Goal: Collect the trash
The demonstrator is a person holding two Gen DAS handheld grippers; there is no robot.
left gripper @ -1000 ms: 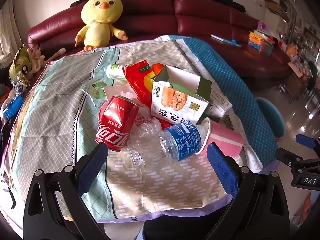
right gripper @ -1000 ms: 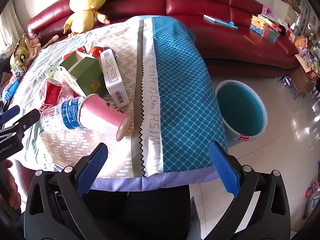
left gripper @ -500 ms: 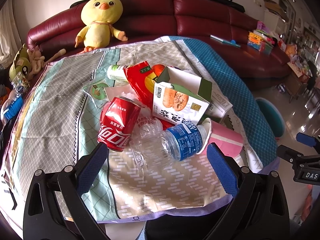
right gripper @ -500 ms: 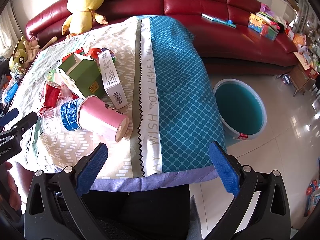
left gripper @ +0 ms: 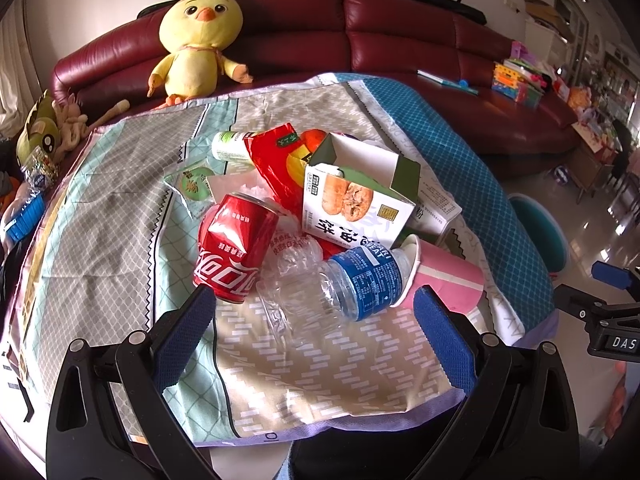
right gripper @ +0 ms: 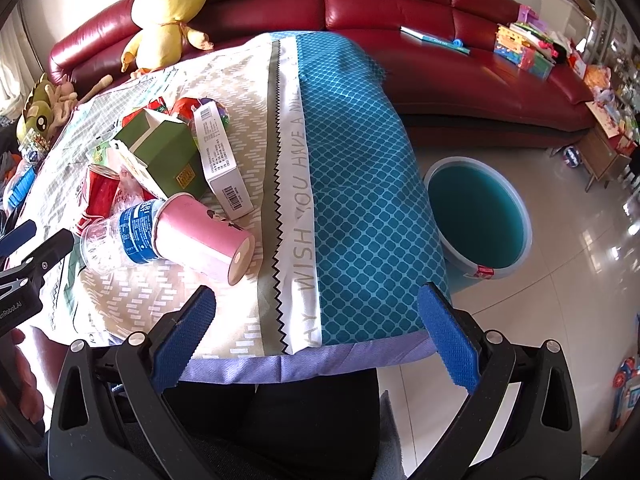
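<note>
A heap of trash lies on the cloth-covered table [left gripper: 100, 208]: a red cola can [left gripper: 234, 246], a crushed clear bottle with a blue label [left gripper: 340, 288], a pink paper cup [left gripper: 444, 276], a biscuit carton [left gripper: 356, 196], a red wrapper [left gripper: 276, 160] and a white box [right gripper: 220, 156]. My left gripper [left gripper: 312, 312] is open, just short of the bottle and can. My right gripper [right gripper: 316, 312] is open and empty above the table's near edge, right of the pink cup [right gripper: 200, 236]. A teal bin [right gripper: 478, 212] stands on the floor to the right.
A dark red sofa [left gripper: 360, 28] curves behind the table with a yellow plush chick [left gripper: 196, 44] on it. More toys [left gripper: 44, 136] lie at the far left. Books and toy boxes [right gripper: 524, 48] sit on the sofa's right end. Glossy tiled floor [right gripper: 580, 264] lies to the right.
The left gripper has edged slightly towards the trash heap. The right view has shifted a little. Both grippers stay open and nothing on the table has moved.
</note>
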